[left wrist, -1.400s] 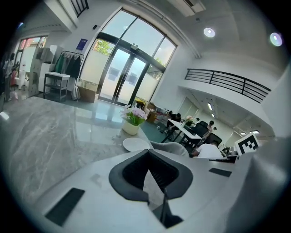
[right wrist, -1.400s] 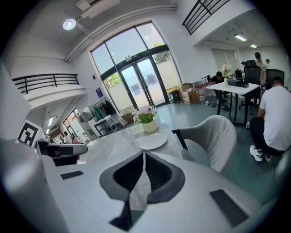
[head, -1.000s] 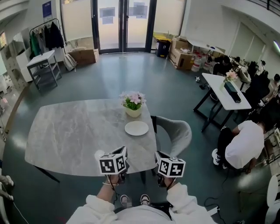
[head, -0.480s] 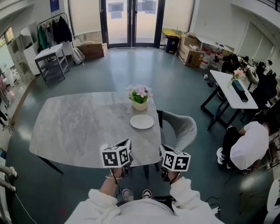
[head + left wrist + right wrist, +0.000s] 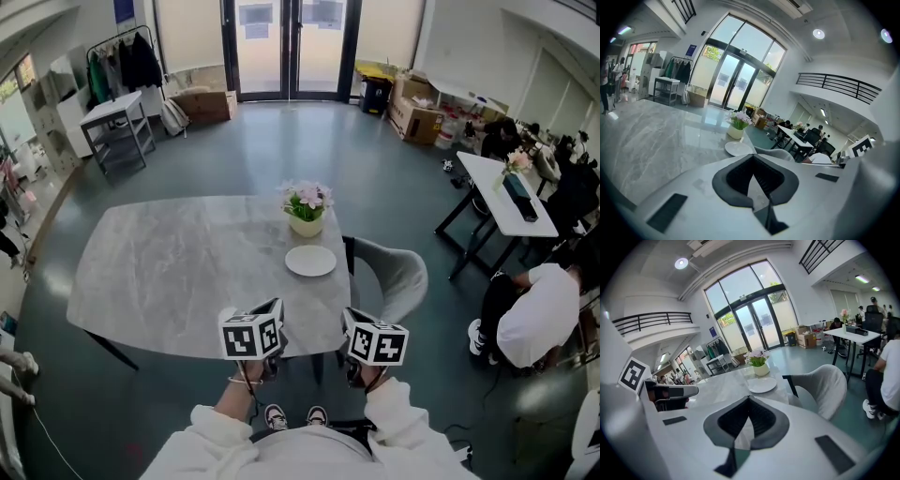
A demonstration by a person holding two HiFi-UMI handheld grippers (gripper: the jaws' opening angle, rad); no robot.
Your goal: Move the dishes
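One white plate (image 5: 310, 261) lies on the grey marble table (image 5: 169, 272), just beside a single pot of pink flowers (image 5: 307, 208) and near one grey chair (image 5: 389, 277). The left gripper (image 5: 753, 180) and right gripper (image 5: 746, 420) are at the table's near edge, well apart from the plate, and both have their jaws closed together on nothing. Glass doors (image 5: 291, 47) stand beyond, across a grey-green floor.

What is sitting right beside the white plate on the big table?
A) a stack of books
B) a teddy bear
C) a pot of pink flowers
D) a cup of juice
C: the head view shows the flower pot with pink blooms standing just behind the white plate on the grey table, and nothing else is near the plate.
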